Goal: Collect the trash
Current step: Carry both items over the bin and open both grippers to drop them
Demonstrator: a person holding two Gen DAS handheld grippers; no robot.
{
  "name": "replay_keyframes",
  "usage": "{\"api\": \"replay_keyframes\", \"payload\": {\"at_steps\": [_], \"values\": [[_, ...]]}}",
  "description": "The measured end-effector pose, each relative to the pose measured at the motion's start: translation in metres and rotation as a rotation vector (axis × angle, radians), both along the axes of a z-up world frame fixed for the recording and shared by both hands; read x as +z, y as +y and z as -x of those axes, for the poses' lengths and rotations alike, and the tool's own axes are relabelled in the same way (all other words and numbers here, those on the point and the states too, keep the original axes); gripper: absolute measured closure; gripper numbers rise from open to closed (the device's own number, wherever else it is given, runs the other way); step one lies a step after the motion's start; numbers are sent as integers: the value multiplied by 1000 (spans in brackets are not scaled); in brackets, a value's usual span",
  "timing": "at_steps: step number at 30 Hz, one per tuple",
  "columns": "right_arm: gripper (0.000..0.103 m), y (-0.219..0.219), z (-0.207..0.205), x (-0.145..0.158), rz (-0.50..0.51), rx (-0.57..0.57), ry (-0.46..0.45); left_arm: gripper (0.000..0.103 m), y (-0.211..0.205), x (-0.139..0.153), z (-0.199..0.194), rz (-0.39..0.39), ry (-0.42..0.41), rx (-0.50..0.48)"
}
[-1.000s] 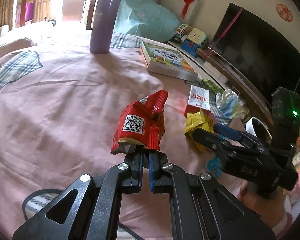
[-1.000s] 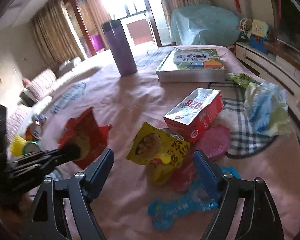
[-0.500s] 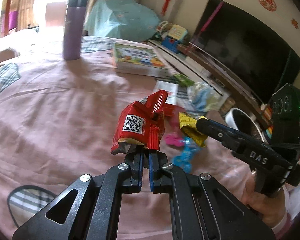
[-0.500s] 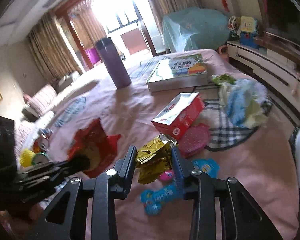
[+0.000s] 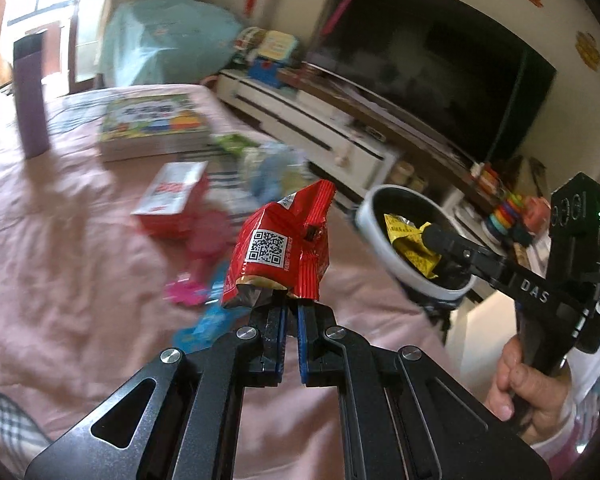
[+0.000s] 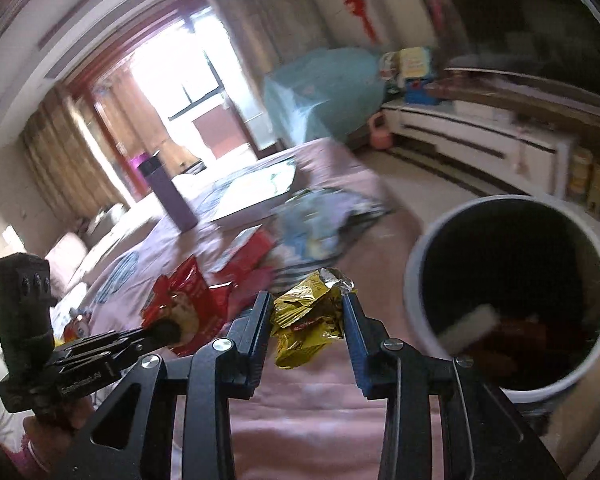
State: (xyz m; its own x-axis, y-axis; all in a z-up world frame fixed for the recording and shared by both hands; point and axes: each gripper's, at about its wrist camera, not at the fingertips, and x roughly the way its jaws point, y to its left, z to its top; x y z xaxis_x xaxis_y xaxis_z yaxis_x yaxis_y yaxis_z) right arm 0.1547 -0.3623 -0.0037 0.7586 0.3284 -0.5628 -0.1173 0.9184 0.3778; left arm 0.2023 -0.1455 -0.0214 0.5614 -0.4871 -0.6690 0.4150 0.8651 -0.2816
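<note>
A pink bedspread (image 5: 60,240) fills a sunlit living room, with a dark television (image 5: 432,64) over a white cabinet (image 5: 300,120) along the wall and a bright doorway beyond. My left gripper (image 5: 290,304) is clamped tight on the bottom edge of a red snack wrapper (image 5: 280,248), which stands up from the blue-lined fingers with its QR code facing the camera, held above the bedspread. My right gripper (image 6: 306,320) grips a crumpled yellow wrapper (image 6: 308,316) between its fingers, the foil squeezed but the fingers still set fairly wide apart around it; in the left wrist view that wrapper (image 5: 408,244) hangs at the mouth of a white-rimmed trash bin (image 5: 370,232), while the right wrist view puts the bin (image 6: 416,280) just to the right of the wrapper, its dark inside holding a pale scrap and something reddish. Left on the bedspread are a red and white carton (image 5: 172,200), a pink wrapper (image 5: 184,292) and a blue wrapper (image 5: 204,328) near my left fingers, and a bundle of pale blue and white crumpled paper (image 5: 272,168) farther off, all blurred. A picture book (image 5: 152,124) and a tall purple flask (image 5: 30,96) stand at the far side, and a teal cloth cover (image 5: 168,40) drapes something behind them. My right hand (image 5: 528,388) wraps the handle below.
</note>
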Motion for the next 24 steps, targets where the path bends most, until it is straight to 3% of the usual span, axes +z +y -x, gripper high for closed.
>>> {"api": "replay_keyframes", "payload": {"at_steps": [8, 24], "values": [[67, -60, 11, 0, -6, -123, -4, 99, -67, 4, -6, -29, 6, -108], [67, -120, 5, -22, -27, -202, 46, 99, -158, 2, -28, -102, 43, -244]]}}
